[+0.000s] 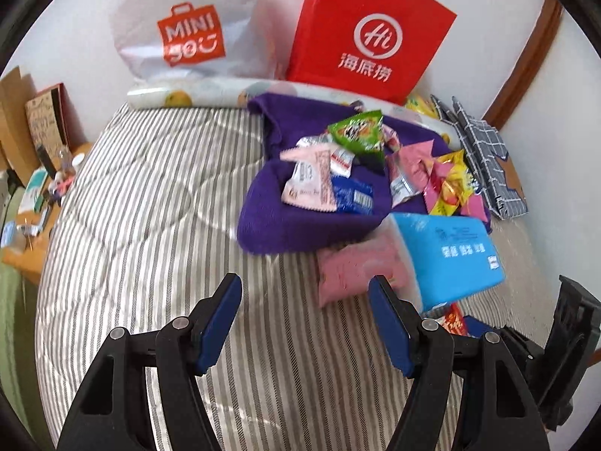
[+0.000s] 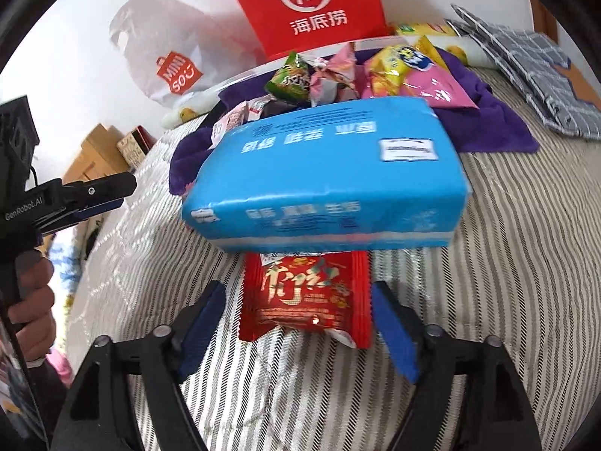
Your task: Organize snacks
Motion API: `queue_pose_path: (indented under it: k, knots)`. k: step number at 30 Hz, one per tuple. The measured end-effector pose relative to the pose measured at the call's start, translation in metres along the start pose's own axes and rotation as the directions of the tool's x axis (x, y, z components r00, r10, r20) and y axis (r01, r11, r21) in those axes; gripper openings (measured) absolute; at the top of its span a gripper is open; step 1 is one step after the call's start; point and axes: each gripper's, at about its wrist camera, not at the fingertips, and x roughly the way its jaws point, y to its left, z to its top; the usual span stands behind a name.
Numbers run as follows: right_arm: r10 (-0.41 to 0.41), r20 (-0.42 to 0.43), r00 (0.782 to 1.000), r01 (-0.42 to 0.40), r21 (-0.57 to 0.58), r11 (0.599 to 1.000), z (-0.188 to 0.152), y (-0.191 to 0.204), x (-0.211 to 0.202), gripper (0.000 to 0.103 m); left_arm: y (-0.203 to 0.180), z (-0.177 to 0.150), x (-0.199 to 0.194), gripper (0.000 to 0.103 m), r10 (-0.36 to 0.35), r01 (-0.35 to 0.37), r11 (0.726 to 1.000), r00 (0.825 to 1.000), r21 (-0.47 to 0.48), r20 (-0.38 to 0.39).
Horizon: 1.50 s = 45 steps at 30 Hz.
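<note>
Several snack packets (image 1: 326, 176) lie piled on a purple cloth (image 1: 270, 221) on the striped bed; they also show in the right wrist view (image 2: 398, 71). A blue tissue pack (image 2: 330, 176) lies in front of the pile, also seen in the left wrist view (image 1: 447, 255). A red snack packet (image 2: 304, 297) lies partly under it, between the fingers of my open right gripper (image 2: 296, 312), untouched. A pink packet (image 1: 357, 270) lies left of the tissue pack. My left gripper (image 1: 304, 300) is open and empty above the bed, its right finger near the pink packet.
A red paper bag (image 1: 368, 30) and a white plastic bag (image 1: 188, 26) lean on the wall behind the bed. A folded grey checked bag (image 1: 484, 161) lies at the right. A cluttered wooden desk (image 1: 33, 195) stands left of the striped bed (image 1: 150, 206).
</note>
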Motion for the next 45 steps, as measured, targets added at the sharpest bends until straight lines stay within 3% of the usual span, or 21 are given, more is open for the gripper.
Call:
queue_pose_path:
  k: [3, 6, 7, 13, 15, 23, 27, 29, 32, 42, 45]
  knots:
    - [-0.087, 0.013, 0.996, 0.087, -0.045, 0.995, -0.002, 0.012, 0.007, 0.079, 0.001, -0.004, 0.002, 0.070, -0.003, 0.003, 1.000, 1.000, -0.008, -0.008]
    - [-0.179, 0.043, 0.983, 0.182, -0.089, 0.979, -0.003, 0.020, 0.016, 0.063, -0.003, -0.006, 0.006, 0.070, 0.004, -0.004, 1.000, 1.000, 0.008, -0.012]
    - [-0.213, 0.062, 0.975, 0.219, -0.105, 0.970, -0.003, 0.021, 0.018, 0.062, -0.006, -0.007, 0.007, 0.070, 0.005, -0.005, 1.000, 1.000, 0.019, -0.012]
    - [-0.191, 0.071, 0.979, 0.198, -0.107, 0.974, -0.006, 0.012, 0.011, 0.056, -0.031, -0.016, 0.023, 0.070, 0.091, -0.091, 0.983, 0.996, 0.159, 0.005]
    - [-0.180, 0.080, 0.980, 0.188, -0.103, 0.977, -0.009, 0.009, 0.004, 0.048, -0.033, -0.018, 0.031, 0.070, 0.090, -0.088, 0.981, 0.996, 0.176, -0.005]
    - [-0.208, 0.095, 0.973, 0.218, -0.111, 0.970, -0.023, -0.004, -0.017, 0.046, -0.047, -0.013, 0.064, 0.069, 0.122, -0.117, 0.969, 0.992, 0.219, -0.010]
    - [-0.234, 0.111, 0.966, 0.244, -0.086, 0.966, -0.026, -0.014, -0.027, 0.045, -0.052, -0.011, 0.072, 0.062, 0.115, -0.109, 0.967, 0.993, 0.231, -0.015]
    - [-0.240, 0.118, 0.964, 0.249, -0.075, 0.965, -0.027, -0.019, -0.032, 0.045, -0.052, -0.010, 0.073, 0.053, 0.106, -0.100, 0.968, 0.994, 0.231, -0.014]
    - [-0.249, 0.127, 0.960, 0.258, -0.059, 0.964, -0.026, -0.025, -0.036, 0.045, -0.054, -0.012, 0.073, 0.033, 0.090, -0.081, 0.968, 0.996, 0.237, -0.029]
    - [-0.266, 0.159, 0.951, 0.273, -0.026, 0.962, -0.027, -0.032, -0.052, 0.045, -0.050, -0.027, 0.035, 0.030, 0.034, -0.033, 0.975, 0.999, 0.222, -0.003]
    - [-0.255, 0.178, 0.950, 0.263, -0.022, 0.965, -0.025, -0.034, -0.058, 0.045, -0.050, -0.040, 0.020, 0.030, 0.052, -0.053, 0.973, 0.999, 0.226, 0.008]
